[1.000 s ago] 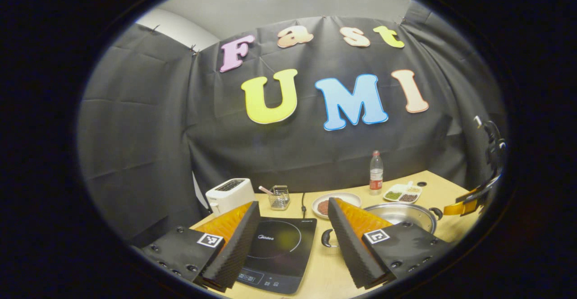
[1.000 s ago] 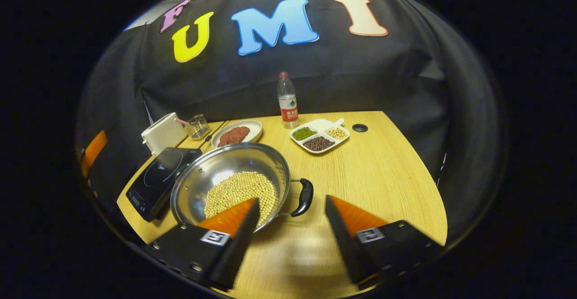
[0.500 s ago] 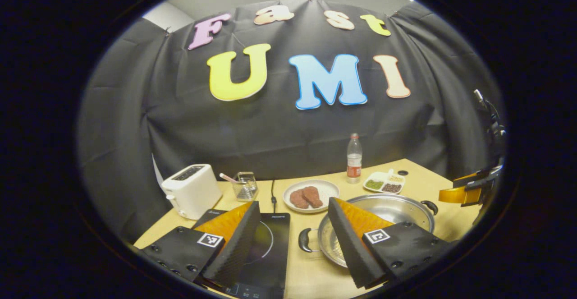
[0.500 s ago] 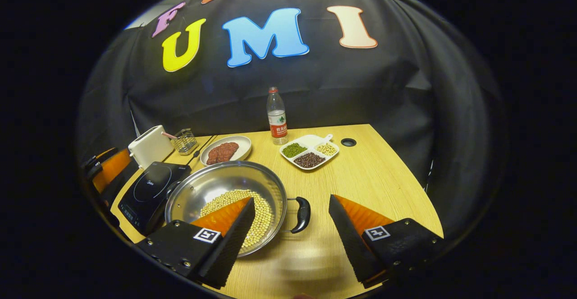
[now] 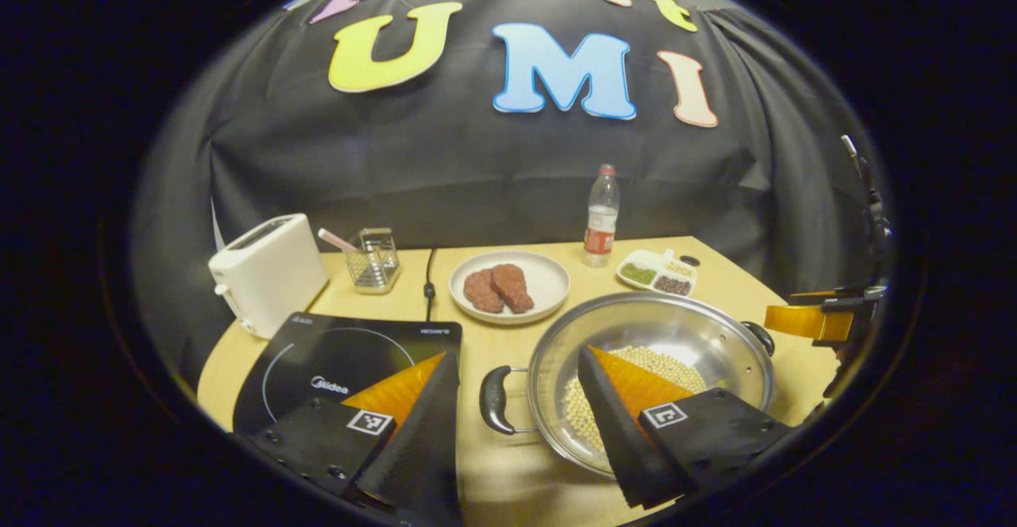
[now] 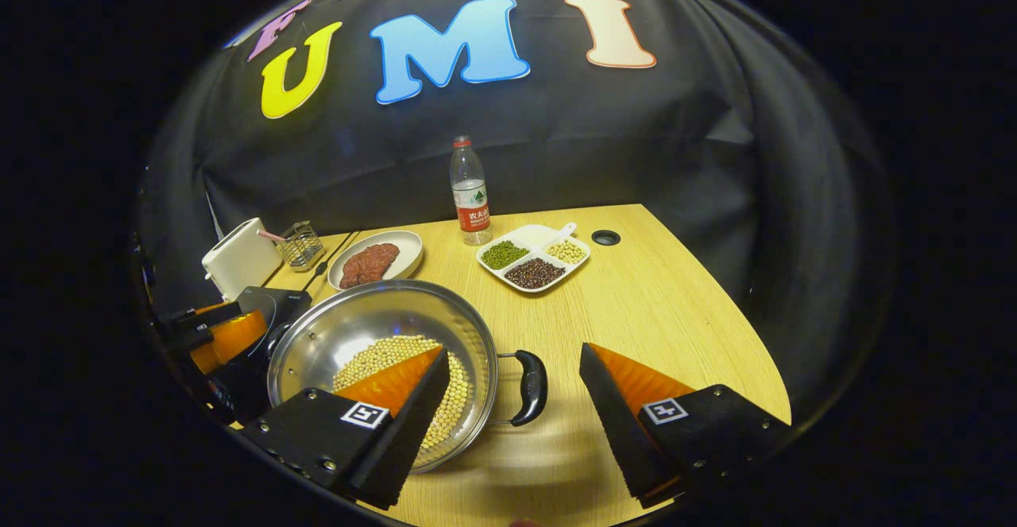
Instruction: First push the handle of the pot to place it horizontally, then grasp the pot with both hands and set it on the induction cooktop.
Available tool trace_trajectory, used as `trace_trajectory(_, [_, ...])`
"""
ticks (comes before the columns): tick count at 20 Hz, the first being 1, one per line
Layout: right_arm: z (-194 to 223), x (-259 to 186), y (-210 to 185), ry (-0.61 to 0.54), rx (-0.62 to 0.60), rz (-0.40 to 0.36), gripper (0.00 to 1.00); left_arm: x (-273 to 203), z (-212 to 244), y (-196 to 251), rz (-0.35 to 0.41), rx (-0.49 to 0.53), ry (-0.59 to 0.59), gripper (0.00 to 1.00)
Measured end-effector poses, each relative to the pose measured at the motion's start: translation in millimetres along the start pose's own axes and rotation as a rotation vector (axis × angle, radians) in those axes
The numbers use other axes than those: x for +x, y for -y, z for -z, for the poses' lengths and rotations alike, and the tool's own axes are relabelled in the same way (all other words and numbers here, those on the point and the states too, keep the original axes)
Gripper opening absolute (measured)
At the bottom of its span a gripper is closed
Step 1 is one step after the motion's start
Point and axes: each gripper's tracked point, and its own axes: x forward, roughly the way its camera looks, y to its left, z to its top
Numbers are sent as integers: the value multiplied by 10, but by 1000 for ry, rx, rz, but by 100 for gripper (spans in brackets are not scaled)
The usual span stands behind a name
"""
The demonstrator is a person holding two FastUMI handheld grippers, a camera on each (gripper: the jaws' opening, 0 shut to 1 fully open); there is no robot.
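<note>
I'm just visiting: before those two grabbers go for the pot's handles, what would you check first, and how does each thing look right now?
1. Left gripper open, straddling its handle: ok.
2. Right gripper open, straddling its handle: ok.
3. Fingers touching the handles: cannot tell.
4. Pot handles lying side to side: ok.
5. Induction cooktop top free for the pot: ok.
6. Beans lying low in the pot: ok, though keep it level.
</note>
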Motion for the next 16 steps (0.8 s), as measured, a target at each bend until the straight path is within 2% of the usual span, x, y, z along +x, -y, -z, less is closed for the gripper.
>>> trace_trajectory(4, [57, 116, -9, -25, -8, 2, 100, 200, 210, 44, 35, -27, -73, 99])
trace_trajectory(7, [93, 188, -4, -37, -12, 10, 100, 289, 328, 28, 33, -23, -111, 95])
trace_trajectory(8, [116, 215, -2, -42, -12, 13, 100, 311, 359, 28, 35, -24, -127, 100])
trace_trajectory(9, [135, 235, 5, -48, -13, 16, 100, 341, 384, 28, 34, -22, -136, 95])
trace_trajectory(10, [159, 263, 16, -55, -15, 21, 100, 363, 387, 28, 32, -21, -139, 99])
trace_trajectory(12, [223, 312, 26, -74, -18, 29, 100, 402, 370, 12, 19, -20, -139, 96])
trace_trajectory(14, [288, 342, 34, -96, -17, 37, 88, 431, 397, -27, -2, -15, -148, 96])
trace_trajectory(15, [311, 351, 27, -106, -16, 39, 83, 436, 411, -42, -11, -15, -151, 92])
trace_trajectory(16, [328, 356, 24, -112, -17, 43, 82, 439, 400, -46, -15, -18, -151, 88])
